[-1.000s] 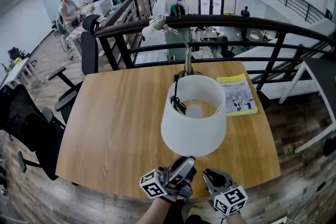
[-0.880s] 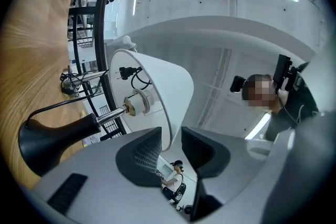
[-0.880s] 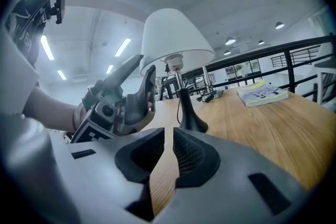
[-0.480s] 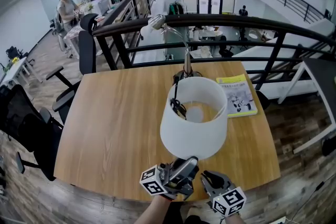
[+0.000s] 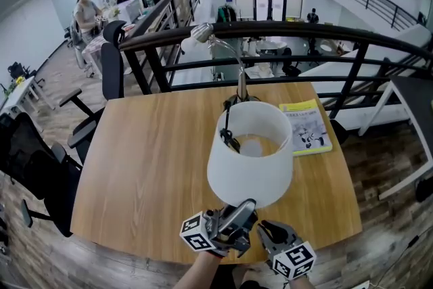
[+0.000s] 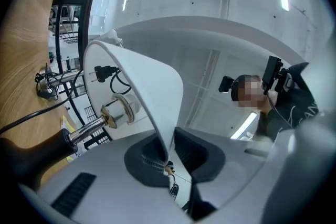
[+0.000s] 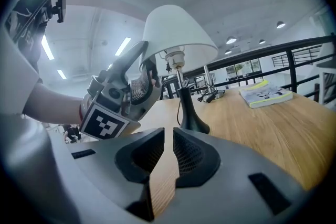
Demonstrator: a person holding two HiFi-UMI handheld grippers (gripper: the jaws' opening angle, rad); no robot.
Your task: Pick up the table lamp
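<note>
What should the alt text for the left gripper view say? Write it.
The left gripper has just closed its jaws on the lower rim of the white shade, seen from below. Inside the shade show the socket and chrome stem; the wooden table lies at left.

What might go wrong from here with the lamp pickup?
The left gripper has just been closing on only the thin rim of the lampshade; lifting from there may bend it or slip.
The black base sits far from that grip, so the lamp could swing or tip.
The cord trails over the table and may snag.
</note>
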